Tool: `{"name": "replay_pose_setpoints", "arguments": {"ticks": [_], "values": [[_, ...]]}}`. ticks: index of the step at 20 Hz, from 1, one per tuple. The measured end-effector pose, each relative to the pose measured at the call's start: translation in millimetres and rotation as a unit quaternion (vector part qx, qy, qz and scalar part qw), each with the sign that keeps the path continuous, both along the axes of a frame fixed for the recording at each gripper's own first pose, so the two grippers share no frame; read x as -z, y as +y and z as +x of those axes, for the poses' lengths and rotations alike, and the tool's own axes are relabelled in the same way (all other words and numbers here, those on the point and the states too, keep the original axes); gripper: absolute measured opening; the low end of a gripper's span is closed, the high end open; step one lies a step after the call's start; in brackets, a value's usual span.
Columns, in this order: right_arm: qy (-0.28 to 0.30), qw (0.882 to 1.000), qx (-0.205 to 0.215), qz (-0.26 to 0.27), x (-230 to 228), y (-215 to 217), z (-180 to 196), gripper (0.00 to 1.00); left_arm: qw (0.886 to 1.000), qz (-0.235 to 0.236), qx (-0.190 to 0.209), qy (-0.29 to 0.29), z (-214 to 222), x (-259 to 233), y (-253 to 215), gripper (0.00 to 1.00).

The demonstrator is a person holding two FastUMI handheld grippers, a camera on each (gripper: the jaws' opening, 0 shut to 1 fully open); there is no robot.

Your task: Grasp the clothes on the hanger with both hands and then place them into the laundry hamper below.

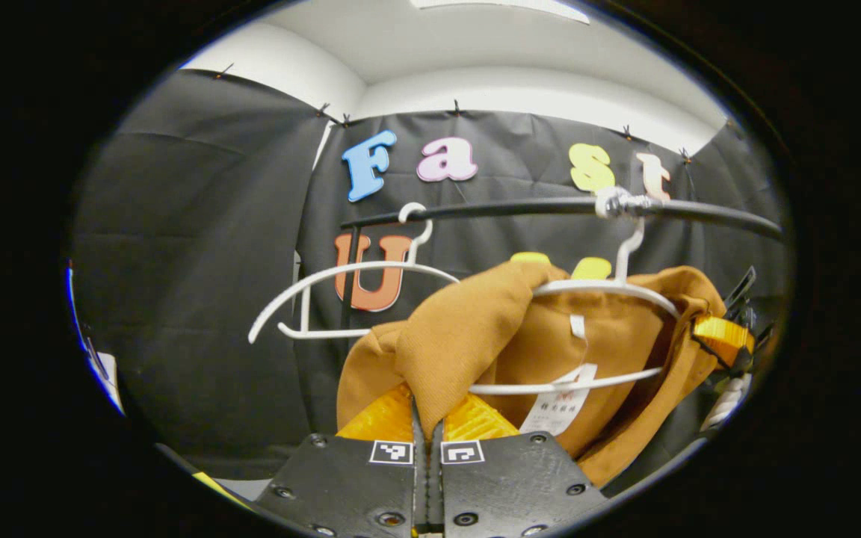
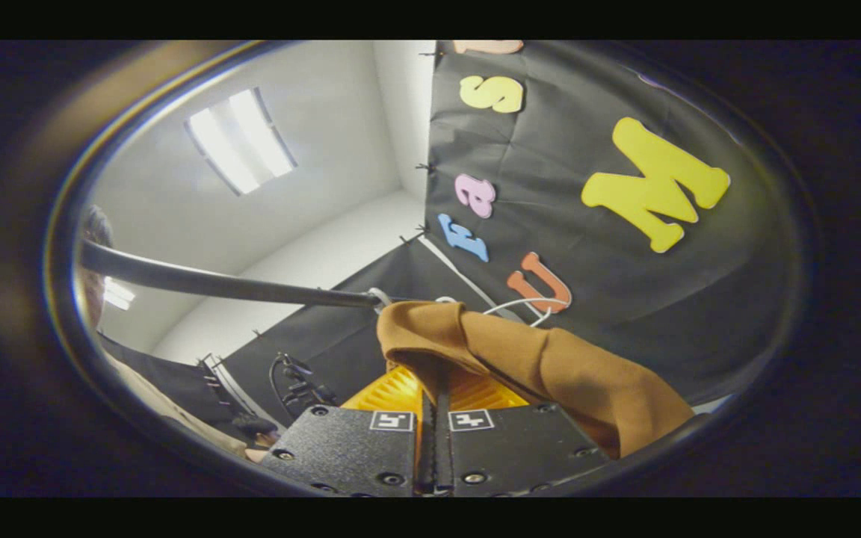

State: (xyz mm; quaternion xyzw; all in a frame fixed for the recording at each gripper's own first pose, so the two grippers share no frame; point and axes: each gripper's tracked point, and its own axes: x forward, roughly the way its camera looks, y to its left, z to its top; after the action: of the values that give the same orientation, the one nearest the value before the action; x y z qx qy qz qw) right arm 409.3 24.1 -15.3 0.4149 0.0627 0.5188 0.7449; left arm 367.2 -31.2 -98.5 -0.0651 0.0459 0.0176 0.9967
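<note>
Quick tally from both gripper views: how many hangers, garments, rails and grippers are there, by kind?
White plastic hangers: 2, one bare, one in the garment
Brown cloth garment: 1
Black metal rail: 1
Grippers: 2, left gripper, right gripper, each pinching the garment
Total: 6

Both views close, tilted upward, sharing the rail (image 1: 520, 209) and brown garment (image 1: 475, 329)
</note>
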Motion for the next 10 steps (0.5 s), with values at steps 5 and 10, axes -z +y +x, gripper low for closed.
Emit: {"name": "replay_pose_setpoints", "arguments": {"ticks": [5,10], "values": [[-0.001,0.998,0.007,0.065,-23.0,-19.2,15.8,0.03,0.999,0.002,-0.016,-0.037,0.8,-38.2,22.9,0.04],[-0.01,0.996,0.02,0.091,-46.4,-29.4,30.8,0.03,0.999,0.02,-0.016,-0.046,9.2,-59.9,33.7,0.05]]}}
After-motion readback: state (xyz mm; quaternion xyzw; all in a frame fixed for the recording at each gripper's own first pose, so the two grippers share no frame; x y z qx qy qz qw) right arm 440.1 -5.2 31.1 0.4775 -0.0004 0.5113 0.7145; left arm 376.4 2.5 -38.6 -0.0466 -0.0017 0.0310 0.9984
